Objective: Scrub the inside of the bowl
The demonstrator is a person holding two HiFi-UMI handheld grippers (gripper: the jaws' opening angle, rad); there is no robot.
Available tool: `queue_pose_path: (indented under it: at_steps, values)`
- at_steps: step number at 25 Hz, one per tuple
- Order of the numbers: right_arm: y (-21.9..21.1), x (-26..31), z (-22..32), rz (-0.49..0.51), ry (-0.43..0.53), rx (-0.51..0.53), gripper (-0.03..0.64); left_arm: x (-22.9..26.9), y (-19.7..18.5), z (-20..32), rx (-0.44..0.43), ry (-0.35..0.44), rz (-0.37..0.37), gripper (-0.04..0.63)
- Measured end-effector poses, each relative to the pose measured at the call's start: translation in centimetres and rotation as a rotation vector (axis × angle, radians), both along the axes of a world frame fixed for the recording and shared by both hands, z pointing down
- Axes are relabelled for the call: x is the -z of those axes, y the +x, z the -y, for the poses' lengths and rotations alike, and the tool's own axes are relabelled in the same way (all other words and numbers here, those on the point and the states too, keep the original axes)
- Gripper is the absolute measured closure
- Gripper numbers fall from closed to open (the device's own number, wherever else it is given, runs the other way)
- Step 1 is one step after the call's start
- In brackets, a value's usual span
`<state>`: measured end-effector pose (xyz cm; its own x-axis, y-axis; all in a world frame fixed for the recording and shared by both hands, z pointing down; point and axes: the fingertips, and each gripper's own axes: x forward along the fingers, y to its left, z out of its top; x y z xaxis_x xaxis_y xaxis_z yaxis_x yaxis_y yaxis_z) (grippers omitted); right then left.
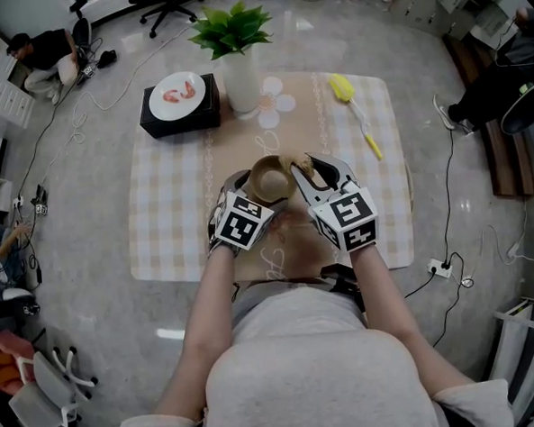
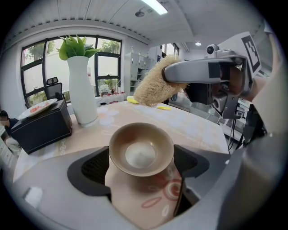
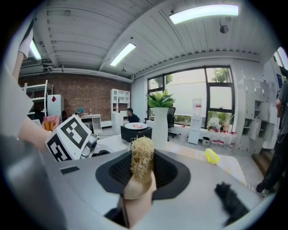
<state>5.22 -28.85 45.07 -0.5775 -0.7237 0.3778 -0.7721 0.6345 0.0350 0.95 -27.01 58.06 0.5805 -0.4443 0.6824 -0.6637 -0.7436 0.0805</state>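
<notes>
A tan bowl (image 1: 268, 179) is held above the checked tablecloth (image 1: 168, 223), tipped on its side. My left gripper (image 1: 244, 193) is shut on the bowl (image 2: 141, 150), whose inside faces the left gripper view. My right gripper (image 1: 308, 180) is shut on a straw-coloured scrubber (image 3: 141, 161) with a pale handle. The scrubber (image 2: 155, 87) hangs in the air above and behind the bowl, apart from it. In the head view the scrubber (image 1: 301, 167) sits just right of the bowl's rim.
A white vase (image 1: 241, 79) with a green plant stands at the table's far side. Left of it a black box (image 1: 180, 116) carries a white plate (image 1: 178, 94) with shrimp. A yellow brush (image 1: 354, 107) lies at the far right. Cables cross the floor around.
</notes>
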Motion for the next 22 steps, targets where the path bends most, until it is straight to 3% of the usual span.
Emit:
queue_pose_path:
  at_steps: [15,22]
  values:
    - [-5.8,-4.6,1.5,-0.072,-0.232,0.273,0.511,-0.2,0.0,0.0,-0.012,-0.023,0.006,0.138]
    - [-6.4,-5.9,2.7,-0.096,-0.276,0.294,0.511,-0.3,0.0,-0.1,-0.01,-0.033,0.014,0.138]
